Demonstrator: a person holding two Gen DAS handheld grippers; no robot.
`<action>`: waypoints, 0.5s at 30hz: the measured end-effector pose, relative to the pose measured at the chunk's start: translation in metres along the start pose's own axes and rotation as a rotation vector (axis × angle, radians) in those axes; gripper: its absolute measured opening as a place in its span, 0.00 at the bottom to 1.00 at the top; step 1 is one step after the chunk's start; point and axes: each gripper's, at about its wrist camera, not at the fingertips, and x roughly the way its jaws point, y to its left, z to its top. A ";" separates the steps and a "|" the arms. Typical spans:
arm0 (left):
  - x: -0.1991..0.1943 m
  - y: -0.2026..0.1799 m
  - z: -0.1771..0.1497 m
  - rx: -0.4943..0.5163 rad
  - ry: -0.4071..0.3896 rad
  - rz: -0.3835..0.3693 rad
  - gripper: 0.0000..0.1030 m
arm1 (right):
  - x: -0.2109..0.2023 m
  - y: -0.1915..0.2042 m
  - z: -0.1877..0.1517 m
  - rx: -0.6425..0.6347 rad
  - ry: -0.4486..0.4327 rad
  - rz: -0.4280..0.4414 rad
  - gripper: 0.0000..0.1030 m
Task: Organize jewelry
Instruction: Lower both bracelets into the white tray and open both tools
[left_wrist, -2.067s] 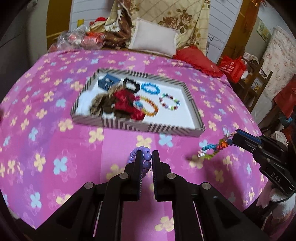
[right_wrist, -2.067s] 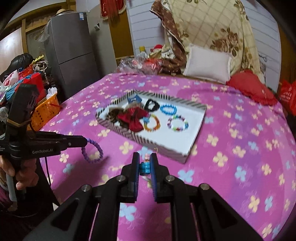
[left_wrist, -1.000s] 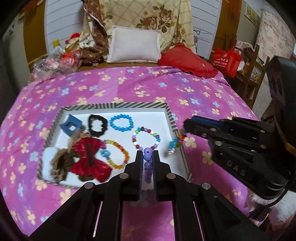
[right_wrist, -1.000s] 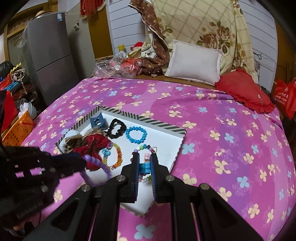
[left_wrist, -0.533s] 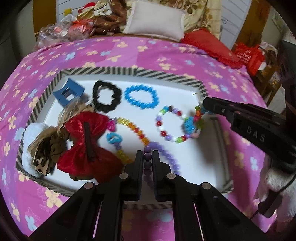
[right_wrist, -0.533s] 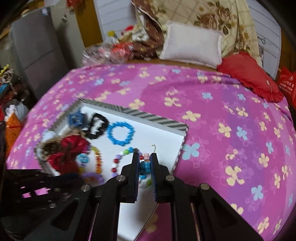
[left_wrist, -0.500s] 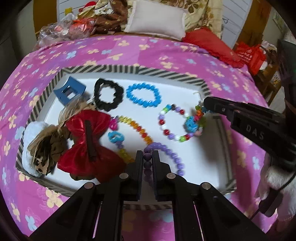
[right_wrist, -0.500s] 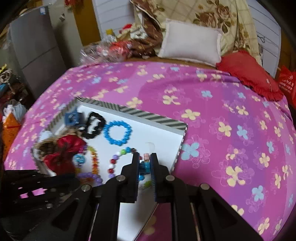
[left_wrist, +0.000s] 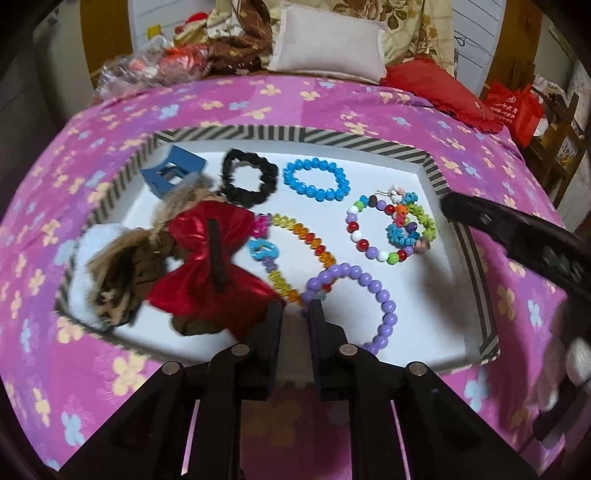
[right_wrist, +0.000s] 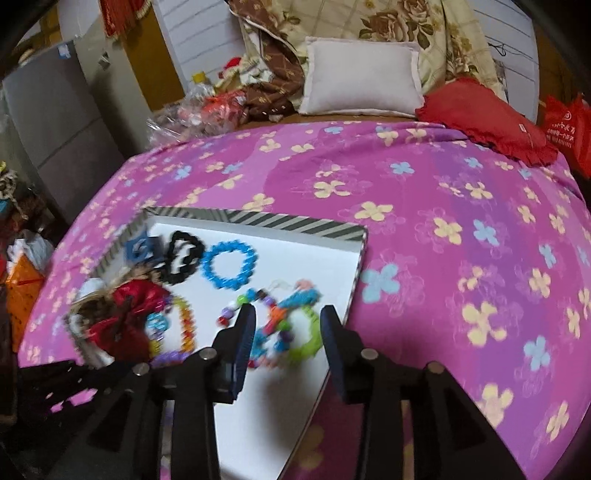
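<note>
A striped-rim white tray (left_wrist: 469, 251) lies on the pink flowered bed. The purple bead bracelet (left_wrist: 373, 291) lies in the tray just ahead of my left gripper (left_wrist: 294, 308), whose jaws stand slightly apart and empty. The braided multicolour bracelet (left_wrist: 410, 221) lies in the tray's right part, overlapping a mixed bead bracelet (left_wrist: 360, 229). My right gripper (right_wrist: 288, 317) is open wide above the braided bracelet (right_wrist: 291, 321) and holds nothing. The right gripper's body (left_wrist: 524, 236) shows at the tray's right edge.
The tray also holds a blue bead bracelet (left_wrist: 316, 179), a black scrunchie (left_wrist: 249, 181), an amber bead bracelet (left_wrist: 295, 251), a red bow (left_wrist: 210, 258), a blue clip (left_wrist: 171, 171) and a brown hair tie (left_wrist: 118, 273). Pillows (right_wrist: 360, 79) lie at the bed's head.
Both grippers have opened. The purple bracelet and the braided bracelet now lie released in the tray. The right gripper has pulled back a little.
</note>
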 end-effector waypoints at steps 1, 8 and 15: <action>-0.004 0.001 -0.002 0.002 -0.010 0.008 0.12 | -0.007 0.004 -0.005 -0.006 -0.009 0.001 0.43; -0.041 0.013 -0.023 -0.004 -0.081 0.047 0.12 | -0.060 0.036 -0.046 -0.019 -0.109 -0.019 0.62; -0.076 0.022 -0.048 -0.019 -0.135 0.064 0.12 | -0.093 0.064 -0.075 -0.030 -0.165 -0.075 0.72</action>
